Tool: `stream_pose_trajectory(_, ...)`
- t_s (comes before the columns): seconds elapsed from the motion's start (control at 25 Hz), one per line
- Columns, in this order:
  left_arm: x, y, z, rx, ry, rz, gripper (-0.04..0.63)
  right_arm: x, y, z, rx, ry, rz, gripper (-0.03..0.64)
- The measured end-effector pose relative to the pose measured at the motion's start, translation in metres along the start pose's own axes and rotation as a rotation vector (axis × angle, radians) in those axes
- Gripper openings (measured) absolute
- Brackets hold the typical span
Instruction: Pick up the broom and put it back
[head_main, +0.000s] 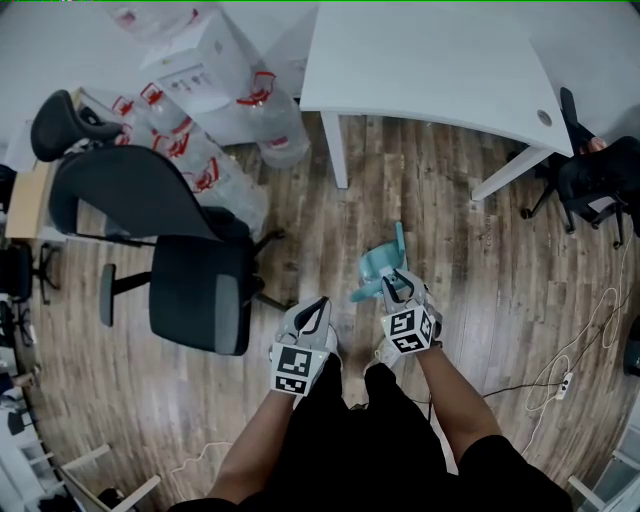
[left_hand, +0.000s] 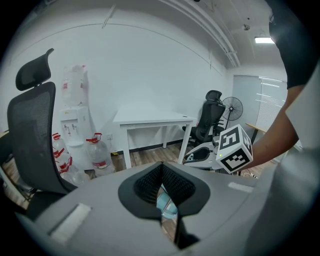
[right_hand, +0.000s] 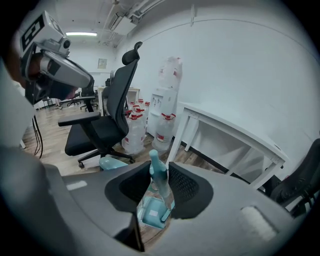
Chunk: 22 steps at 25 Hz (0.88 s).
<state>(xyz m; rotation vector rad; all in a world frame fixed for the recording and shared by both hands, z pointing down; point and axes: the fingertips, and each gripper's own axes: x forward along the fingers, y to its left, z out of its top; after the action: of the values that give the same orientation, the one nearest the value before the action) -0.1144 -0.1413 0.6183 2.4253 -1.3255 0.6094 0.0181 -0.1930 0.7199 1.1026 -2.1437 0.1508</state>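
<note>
Right gripper (head_main: 400, 287): jaws narrowed onto the handle of the teal broom (right_hand: 157, 175), which stands upright between the pads, probably so its head hangs clear of the wood floor (head_main: 500, 300). Left gripper (left_hand: 161, 170): jaws together, nothing in them, idle alongside. Broom sits at frame centre in the head view, below the white table (head_main: 440, 60). Count: one broom, one table, two black chairs, left (head_main: 170, 230) and right edge (head_main: 600, 180)

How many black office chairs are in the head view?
2. The big chair is at the picture's left; the second chair sits at the white table's right end. Dark shapes at the left edge may be others.
</note>
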Motion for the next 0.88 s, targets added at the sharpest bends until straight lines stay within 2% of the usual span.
stream_pose_trajectory(0.28,-0.004,0.001,-0.003,0.0,0.0,0.004,0.017,0.004,0.007,0.001,0.013,0.012,0.001,0.132)
stream_pose_trajectory(0.48,-0.006,0.001,-0.004,-0.002,-0.001,0.006,0.017,0.003,0.008,-0.001,0.015,0.021,0.005,0.181)
stream_pose_trajectory(0.64,-0.008,0.002,-0.002,0.004,-0.009,0.008,0.017,-0.004,0.005,0.006,0.033,-0.005,-0.011,0.203)
stream_pose_trajectory(0.88,-0.013,0.002,0.009,0.022,-0.034,-0.002,0.017,-0.036,0.0,0.045,0.052,-0.115,-0.045,0.215)
